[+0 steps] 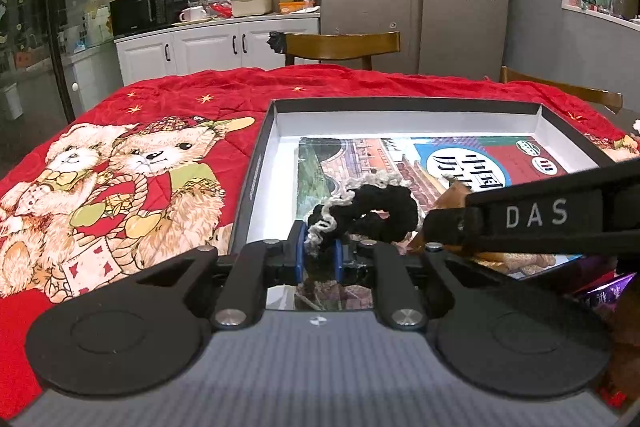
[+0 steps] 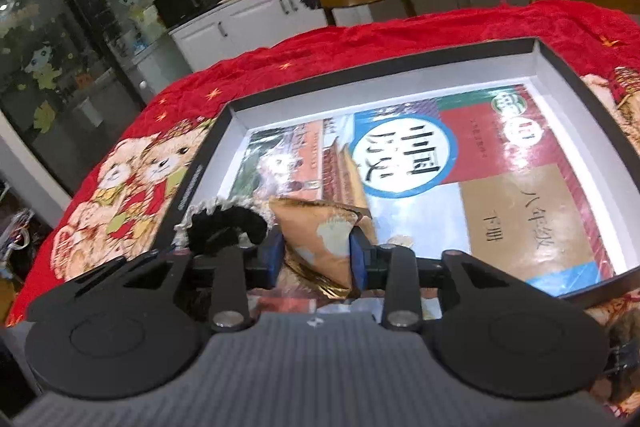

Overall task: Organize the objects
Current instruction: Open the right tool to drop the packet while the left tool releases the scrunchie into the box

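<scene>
Left gripper [image 1: 319,251]: my blue pads are pinched nearly together on the grey frill of a black knitted scrunchie [image 1: 370,205]; the loop hangs forward from the pinch, over the near left corner of the box.
Right gripper [image 2: 318,247]: a tan foil snack packet [image 2: 328,239] sits between my pads; both seem to touch its sides, but I cannot tell if they press.
Where the things are: scrunchie and packet lie side by side, just inside the near wall of the shallow black box [image 2: 400,65], on top of the history textbook [image 2: 460,179] that covers most of its white floor.
Box: lies flat on the red teddy-bear quilt [image 1: 120,179] spread over the table.
Step in hand (my reading): setting both items down into the box.
How to do it well: spread the left pads wide so the yarn does not snag, and free the packet only once it rests on the book.
Withdrawal: lift straight back and up; my two grippers are close together and could knock each other.
Risk: the glossy book cover may let the packet slide; yarn loops may cling to the pad edges.
</scene>
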Action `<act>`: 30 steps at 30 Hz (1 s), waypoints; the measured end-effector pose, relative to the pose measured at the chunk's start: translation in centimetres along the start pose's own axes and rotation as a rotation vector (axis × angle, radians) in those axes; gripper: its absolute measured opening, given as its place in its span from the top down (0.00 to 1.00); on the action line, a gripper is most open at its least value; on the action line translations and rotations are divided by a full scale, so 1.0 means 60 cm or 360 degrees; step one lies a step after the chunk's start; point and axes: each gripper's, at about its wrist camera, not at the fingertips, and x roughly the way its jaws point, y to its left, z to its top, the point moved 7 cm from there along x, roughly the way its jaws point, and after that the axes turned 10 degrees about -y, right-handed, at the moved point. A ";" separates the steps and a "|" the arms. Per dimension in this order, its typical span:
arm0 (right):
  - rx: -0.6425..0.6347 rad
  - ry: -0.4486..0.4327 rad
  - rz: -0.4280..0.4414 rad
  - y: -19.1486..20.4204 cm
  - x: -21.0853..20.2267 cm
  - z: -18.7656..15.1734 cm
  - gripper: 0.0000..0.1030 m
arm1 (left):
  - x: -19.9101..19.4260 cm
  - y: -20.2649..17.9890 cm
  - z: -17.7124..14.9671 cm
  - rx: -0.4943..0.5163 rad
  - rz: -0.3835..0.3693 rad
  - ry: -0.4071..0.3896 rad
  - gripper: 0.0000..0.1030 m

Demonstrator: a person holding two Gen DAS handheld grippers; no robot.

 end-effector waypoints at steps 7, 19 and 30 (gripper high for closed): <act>0.0099 -0.0016 0.0063 -0.005 -0.015 0.018 0.35 | -0.007 0.008 0.014 0.0039 -0.0063 0.0023 0.58; -0.0030 -0.0316 0.0235 0.054 -0.128 0.086 0.18 | -0.120 0.043 0.118 -0.0027 -0.0190 -0.0331 0.43; -0.0156 -0.0790 0.0273 0.140 -0.336 0.110 0.04 | -0.299 0.091 0.176 -0.0020 -0.0125 -0.0583 0.29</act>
